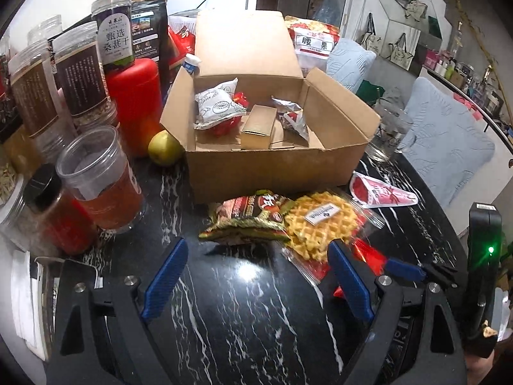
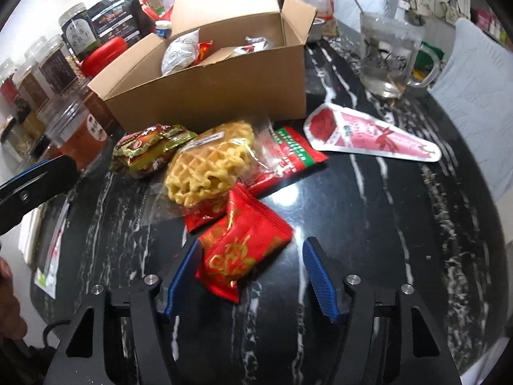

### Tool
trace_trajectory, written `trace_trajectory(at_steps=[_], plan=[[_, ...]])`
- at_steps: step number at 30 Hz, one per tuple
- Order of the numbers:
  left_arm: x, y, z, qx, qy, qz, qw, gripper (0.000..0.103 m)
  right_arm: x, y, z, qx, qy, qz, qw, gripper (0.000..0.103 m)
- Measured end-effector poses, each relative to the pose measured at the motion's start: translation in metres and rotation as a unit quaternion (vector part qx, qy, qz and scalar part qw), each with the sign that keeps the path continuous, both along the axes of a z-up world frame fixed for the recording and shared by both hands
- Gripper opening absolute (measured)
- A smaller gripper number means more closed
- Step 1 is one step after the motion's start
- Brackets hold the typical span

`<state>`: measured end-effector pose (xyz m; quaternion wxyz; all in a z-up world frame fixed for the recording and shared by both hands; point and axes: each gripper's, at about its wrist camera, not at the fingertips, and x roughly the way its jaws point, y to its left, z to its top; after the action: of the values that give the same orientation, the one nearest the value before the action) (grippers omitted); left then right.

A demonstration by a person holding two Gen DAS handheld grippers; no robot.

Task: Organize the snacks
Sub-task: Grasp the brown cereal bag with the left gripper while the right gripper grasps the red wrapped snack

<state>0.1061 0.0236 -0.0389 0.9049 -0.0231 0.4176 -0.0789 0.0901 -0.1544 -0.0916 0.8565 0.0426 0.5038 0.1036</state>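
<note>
Here, open cardboard box (image 1: 272, 160) sitting on black marble table (image 1: 243, 314), several wrapped snacks already lying inside. Just in front of box: green-brown packet (image 1: 247, 216) touching bagged waffle (image 2: 208, 166), red packets lying beside them. Left gripper (image 1: 256, 256) hanging wide open above table near green-brown packet, gripping nothing. Right gripper (image 2: 251, 256) standing partly open around red-and-gold packet (image 2: 243, 250); left pad touching packet's edge, right pad staying clear. Red cone-shaped pouch (image 2: 375, 138) lying apart, near glass mug (image 2: 391, 61).
</note>
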Motion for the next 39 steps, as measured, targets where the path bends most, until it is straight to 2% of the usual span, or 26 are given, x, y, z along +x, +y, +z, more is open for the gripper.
trace_trajectory(at_steps=[1,5,10,19,29,35,37,39], plan=[[0.003,0.0,-0.001,-0.001,0.002,0.0,1.0,0.089,0.002,0.001,-0.002,-0.004,0.004,0.0,1.0,0.061],[0.015,-0.002,-0.005,0.001,0.005,0.001,1.0,0.089,0.006,0.0,-0.008,0.009,0.014,0.003,1.0,0.059],[0.03,-0.003,-0.01,0.007,0.009,0.003,0.9999,0.089,0.011,-0.001,-0.008,0.018,0.011,0.011,1.0,0.041],[0.06,0.0,-0.036,0.006,0.049,0.016,0.9987,0.089,0.01,-0.014,0.003,0.003,-0.004,0.02,1.0,0.036],[0.083,-0.006,-0.064,0.016,0.085,0.011,0.9962,0.089,0.017,-0.027,0.002,0.003,0.006,0.02,1.0,0.036],[0.094,-0.005,-0.078,0.015,0.093,0.011,0.9955,0.089,0.024,-0.02,-0.003,-0.028,0.01,0.021,0.999,0.043],[0.094,-0.003,-0.079,0.01,0.09,0.012,0.9958,0.087,0.028,-0.02,-0.007,-0.03,0.016,0.017,0.999,0.046],[0.09,-0.004,-0.076,0.009,0.079,0.002,0.9968,0.077,0.03,-0.02,-0.008,-0.028,0.016,0.014,0.999,0.046]])
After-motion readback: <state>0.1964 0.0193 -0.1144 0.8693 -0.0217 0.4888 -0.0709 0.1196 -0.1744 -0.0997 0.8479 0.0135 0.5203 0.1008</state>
